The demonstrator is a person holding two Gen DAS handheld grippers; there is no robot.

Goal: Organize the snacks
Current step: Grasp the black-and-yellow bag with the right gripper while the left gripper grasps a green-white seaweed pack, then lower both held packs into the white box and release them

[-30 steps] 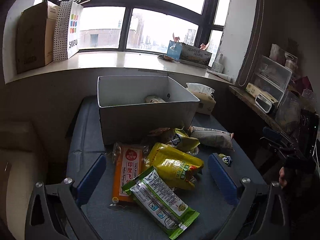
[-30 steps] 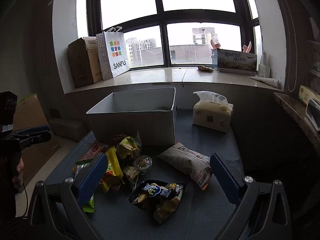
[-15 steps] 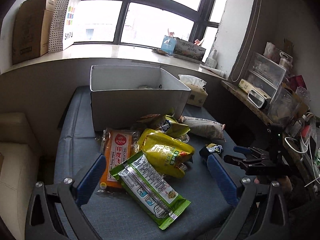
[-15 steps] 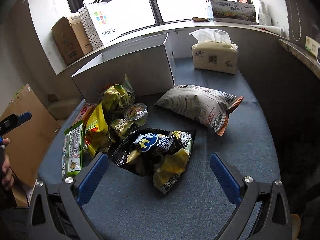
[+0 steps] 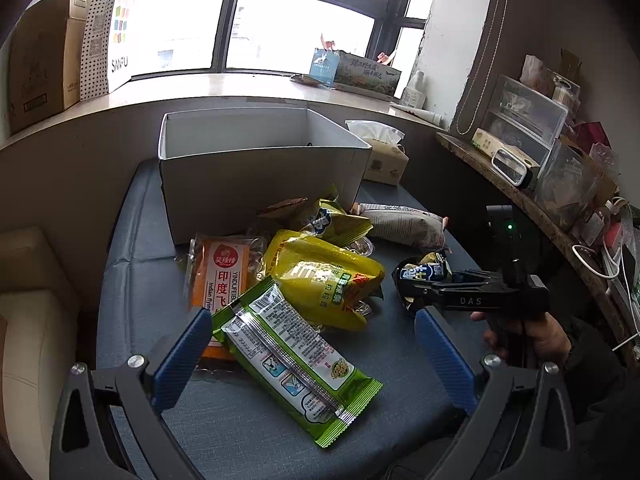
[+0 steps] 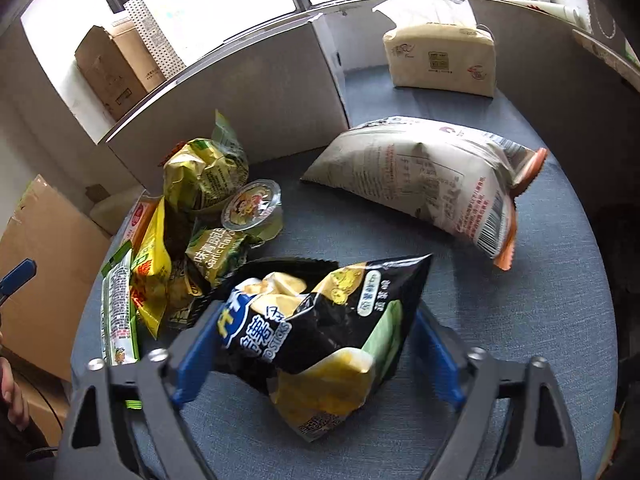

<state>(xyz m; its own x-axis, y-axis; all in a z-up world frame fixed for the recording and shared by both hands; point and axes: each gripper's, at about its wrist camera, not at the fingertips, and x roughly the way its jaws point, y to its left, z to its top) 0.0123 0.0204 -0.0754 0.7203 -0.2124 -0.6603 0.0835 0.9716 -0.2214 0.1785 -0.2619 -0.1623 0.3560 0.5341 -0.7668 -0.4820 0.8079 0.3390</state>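
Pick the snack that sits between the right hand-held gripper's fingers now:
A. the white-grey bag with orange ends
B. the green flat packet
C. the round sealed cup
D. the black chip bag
D: in the right wrist view the black chip bag lies between the blue fingers of the right hand-held gripper, which is closing around it.

Glossy crinkled foil chip bag (image 6: 320, 332); matt woven cloth tabletop (image 6: 540, 300).
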